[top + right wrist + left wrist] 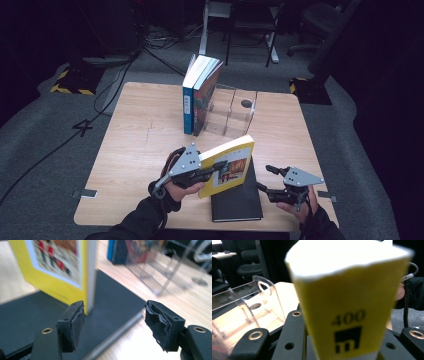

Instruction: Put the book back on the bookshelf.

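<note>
Left gripper [216,171] clamps yellow book [227,165] upright over black book [236,196]; right gripper [265,178], jaws wide and empty, sits just right of it.

Held book [230,167] stands on flat book [237,200].

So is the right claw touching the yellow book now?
Apart. In the right gripper view, the right claw stands open and both pads are clear of the yellow paperback book.
</note>
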`<state>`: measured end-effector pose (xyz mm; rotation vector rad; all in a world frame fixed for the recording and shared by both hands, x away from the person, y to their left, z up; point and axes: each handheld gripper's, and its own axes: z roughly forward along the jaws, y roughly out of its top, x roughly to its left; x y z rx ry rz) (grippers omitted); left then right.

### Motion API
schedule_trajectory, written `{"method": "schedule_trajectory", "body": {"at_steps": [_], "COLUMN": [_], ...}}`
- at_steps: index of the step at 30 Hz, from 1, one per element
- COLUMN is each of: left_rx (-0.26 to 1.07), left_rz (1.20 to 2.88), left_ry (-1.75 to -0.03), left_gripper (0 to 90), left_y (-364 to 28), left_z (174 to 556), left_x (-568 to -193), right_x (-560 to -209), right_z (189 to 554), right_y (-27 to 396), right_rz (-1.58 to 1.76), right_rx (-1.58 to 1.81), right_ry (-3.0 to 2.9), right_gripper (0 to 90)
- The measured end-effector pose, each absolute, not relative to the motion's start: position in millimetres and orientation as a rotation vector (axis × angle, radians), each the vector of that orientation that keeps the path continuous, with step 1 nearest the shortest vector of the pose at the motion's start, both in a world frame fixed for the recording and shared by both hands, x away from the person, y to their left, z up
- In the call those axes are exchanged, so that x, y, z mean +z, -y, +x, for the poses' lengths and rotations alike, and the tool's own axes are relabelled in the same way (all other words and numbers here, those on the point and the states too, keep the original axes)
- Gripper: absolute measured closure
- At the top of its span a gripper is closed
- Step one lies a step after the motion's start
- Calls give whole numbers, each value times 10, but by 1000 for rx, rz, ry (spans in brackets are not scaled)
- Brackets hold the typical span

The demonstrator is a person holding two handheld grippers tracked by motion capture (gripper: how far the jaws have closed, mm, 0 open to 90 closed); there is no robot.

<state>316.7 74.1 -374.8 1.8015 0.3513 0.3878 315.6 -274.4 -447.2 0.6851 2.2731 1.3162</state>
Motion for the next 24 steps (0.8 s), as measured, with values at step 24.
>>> {"method": "schedule_trajectory", "body": {"at_steps": [24], "left_rx": [594], "left_rz": [1748], "left_ry": [-574], "left_gripper": [751], "left_y": [-938], "left_z": [3468], "left_x": [-3708], "right_x": [-4811], "right_z": [3391], "right_y": [3116], "right_rz": [934], "right_rx": [1179], "right_ry": [-2295], "right_gripper": [308]}}
